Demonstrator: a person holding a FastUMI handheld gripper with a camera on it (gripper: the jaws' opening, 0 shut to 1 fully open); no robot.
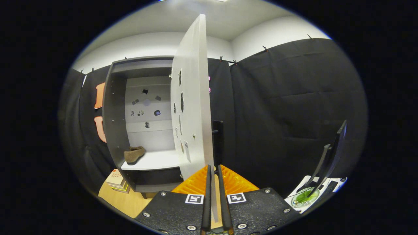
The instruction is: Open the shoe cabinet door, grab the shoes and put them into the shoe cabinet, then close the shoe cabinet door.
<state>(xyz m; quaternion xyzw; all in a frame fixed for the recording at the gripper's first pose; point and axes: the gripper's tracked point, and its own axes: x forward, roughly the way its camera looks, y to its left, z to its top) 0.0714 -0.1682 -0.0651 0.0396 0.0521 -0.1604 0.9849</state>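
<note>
- With the cabinet door swung wide and its free edge caught between the fingers, the opening step looks done.
- gripper: jaws nearly together, the door's thin edge running down the gap between them. Both fingers look pressed on the panel, so I read it as clamped on the door.
- Door stands edge-on just ahead of the fingers and rises straight up from them; its inner face, with small dark marks and fittings, turns left toward the cabinet interior.
- shoe cabinet sits beyond the fingers and to their left, dark carcass with a pale back panel and a pale shelf.
- One brown shoe lies on that shelf at its left end, against the cabinet's side wall. So the put-in step looks at least partly done.
- "Shoes" is plural; I spot one only. Cannot tell whether a second is tucked behind the door or is elsewhere.
- Left to do, by my read: swing the door back over the opening until shut, then release. If another shoe is outstanding, it goes in first.
- Holding the door now suggests the closing step is the one in hand.
- Off-task clutter: stacked books on the wooden surface below the cabinet, left of the fingers; a monitor on a stand well off to the right, with a green dish at its foot.
- Risk: the shoe lies near the shelf front and could foul the closing door.
</note>
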